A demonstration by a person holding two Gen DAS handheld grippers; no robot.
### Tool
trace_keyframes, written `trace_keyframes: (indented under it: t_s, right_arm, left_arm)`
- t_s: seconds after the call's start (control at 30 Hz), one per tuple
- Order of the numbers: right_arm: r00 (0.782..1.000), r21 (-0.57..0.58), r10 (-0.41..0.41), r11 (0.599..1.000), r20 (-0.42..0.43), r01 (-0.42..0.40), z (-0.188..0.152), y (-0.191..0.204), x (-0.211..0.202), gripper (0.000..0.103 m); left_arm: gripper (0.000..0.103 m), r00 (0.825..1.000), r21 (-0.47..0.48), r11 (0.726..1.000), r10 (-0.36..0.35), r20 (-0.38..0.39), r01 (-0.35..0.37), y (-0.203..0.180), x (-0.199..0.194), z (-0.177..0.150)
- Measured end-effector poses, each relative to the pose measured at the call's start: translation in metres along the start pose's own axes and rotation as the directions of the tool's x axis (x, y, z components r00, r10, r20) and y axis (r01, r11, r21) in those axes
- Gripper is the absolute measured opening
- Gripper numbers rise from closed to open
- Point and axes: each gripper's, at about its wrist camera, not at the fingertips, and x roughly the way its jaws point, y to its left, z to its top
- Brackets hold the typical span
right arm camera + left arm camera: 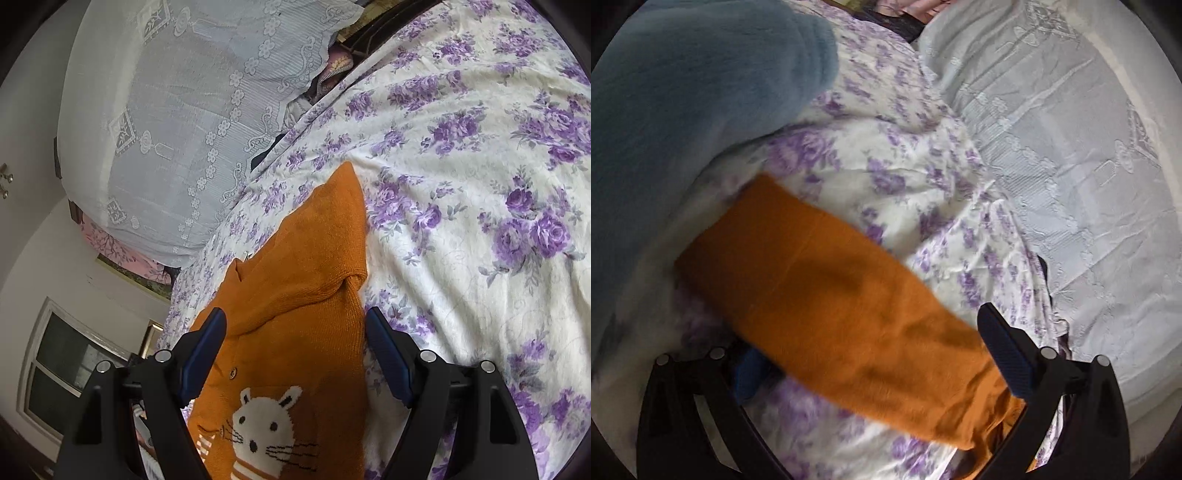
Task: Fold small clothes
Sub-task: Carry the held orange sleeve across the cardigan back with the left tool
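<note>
A small orange knitted sweater (295,295) with a white rabbit motif (266,424) lies on a purple-flowered bedsheet (480,184). Its hood or sleeve points away from me. My right gripper (295,314) is open just above it, with one blue pad on either side of the sweater's upper part. In the left wrist view, a long orange part of the sweater (831,288) runs slantwise from upper left to lower right. My left gripper (868,332) is open around it. The cloth covers most of the left pad (750,373) and brushes the right pad (1004,350).
A white lace cover (1071,147) (177,110) lies over bedding beside the flowered sheet (886,166). Blue-grey fleecy fabric (683,110) fills the upper left of the left wrist view. A window (62,362) and pale wall show beyond the bed's edge.
</note>
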Motion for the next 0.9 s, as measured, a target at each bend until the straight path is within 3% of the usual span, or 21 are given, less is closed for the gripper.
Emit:
trace_keyframes:
  t_s: [0.07, 0.1, 0.13, 0.2, 0.27, 0.5, 0.63, 0.77, 0.9]
  right_arm:
    - [1.0, -0.019, -0.012, 1.0, -0.004, 0.012, -0.001, 0.002, 0.002, 0.078]
    - [1.0, -0.025, -0.016, 1.0, -0.005, 0.016, -0.001, 0.003, 0.002, 0.078]
    - [1.0, -0.027, -0.017, 0.999, -0.005, 0.017, -0.001, 0.004, 0.002, 0.078]
    - [1.0, -0.027, -0.017, 0.999, -0.005, 0.017, -0.001, 0.004, 0.002, 0.078]
    - [1.0, -0.028, -0.017, 0.999, -0.004, 0.017, -0.001, 0.004, 0.002, 0.078]
    - [1.0, -0.014, -0.016, 1.0, -0.003, 0.016, 0.011, 0.019, 0.008, 0.08]
    - [1.0, -0.045, 0.013, 0.999, -0.026, -0.014, 0.026, 0.047, 0.025, 0.08]
    - [0.993, -0.103, -0.016, 0.995, -0.118, 0.004, 0.031, 0.072, 0.063, 0.08]
    - [0.981, -0.084, -0.055, 0.996, -0.188, 0.039, 0.022, 0.06, 0.095, 0.078]
  left_arm:
    - [0.079, 1.0, -0.016, 1.0, -0.025, -0.002, 0.025, 0.005, 0.003, 0.009]
    - [0.064, 1.0, -0.029, 0.999, -0.029, -0.01, 0.029, 0.009, 0.006, 0.013]
    - [0.056, 0.999, -0.062, 0.997, -0.036, -0.023, 0.035, 0.016, 0.009, 0.017]
    - [0.046, 0.999, -0.099, 0.994, -0.044, -0.027, 0.041, 0.023, 0.009, 0.019]
    - [0.043, 0.999, -0.076, 0.997, -0.031, -0.029, 0.029, 0.019, 0.007, 0.017]
    - [0.015, 0.999, -0.004, 0.999, -0.034, -0.032, 0.034, 0.006, -0.002, 0.012]
    - [0.008, 1.0, 0.114, 0.993, -0.009, 0.002, 0.008, -0.014, -0.013, 0.007]
    - [0.007, 0.999, 0.216, 0.976, 0.003, 0.044, -0.013, -0.033, -0.026, 0.0]
    - [0.006, 0.999, 0.302, 0.953, -0.011, 0.048, -0.004, -0.058, -0.036, -0.007]
